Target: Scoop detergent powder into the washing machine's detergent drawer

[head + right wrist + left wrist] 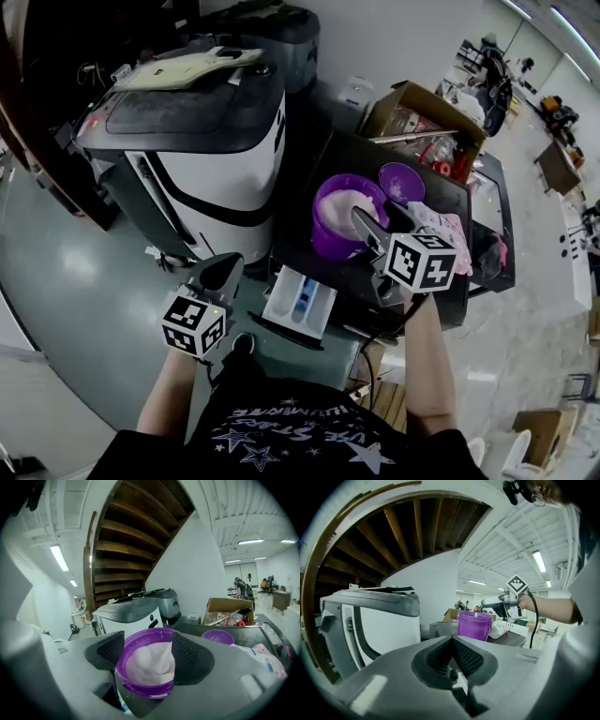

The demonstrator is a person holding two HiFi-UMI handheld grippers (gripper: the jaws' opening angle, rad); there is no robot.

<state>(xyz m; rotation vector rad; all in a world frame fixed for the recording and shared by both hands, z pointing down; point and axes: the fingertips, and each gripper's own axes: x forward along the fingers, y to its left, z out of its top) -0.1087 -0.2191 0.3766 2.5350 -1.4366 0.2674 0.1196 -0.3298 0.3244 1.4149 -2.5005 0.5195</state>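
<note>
**Head view.**
- Left gripper [220, 274]: low at the left, aimed toward the washing machine [202, 141].
- Right gripper [362, 223]: jaw tips sit at the near rim of the purple tub [326, 234], which holds white detergent powder [354, 197].
- Detergent drawer [300, 298]: pulled out, to the right of the left jaws and below-left of the right jaws.
- Purple lid [401, 181]: on the dark counter [305, 187], just beyond the right jaws.
- Cardboard box [422, 108]: further beyond the lid.

**Left gripper view.**
- Jaws clenched together, with nothing between them.
- The tub stands ahead and slightly right of them, the washing machine to their left.

**Right gripper view.**
- Jaws released and well apart.
- The tub with its heaped powder is framed in the gap directly ahead, and the pads are not pressing it.
- The lid lies ahead to the right.
</note>
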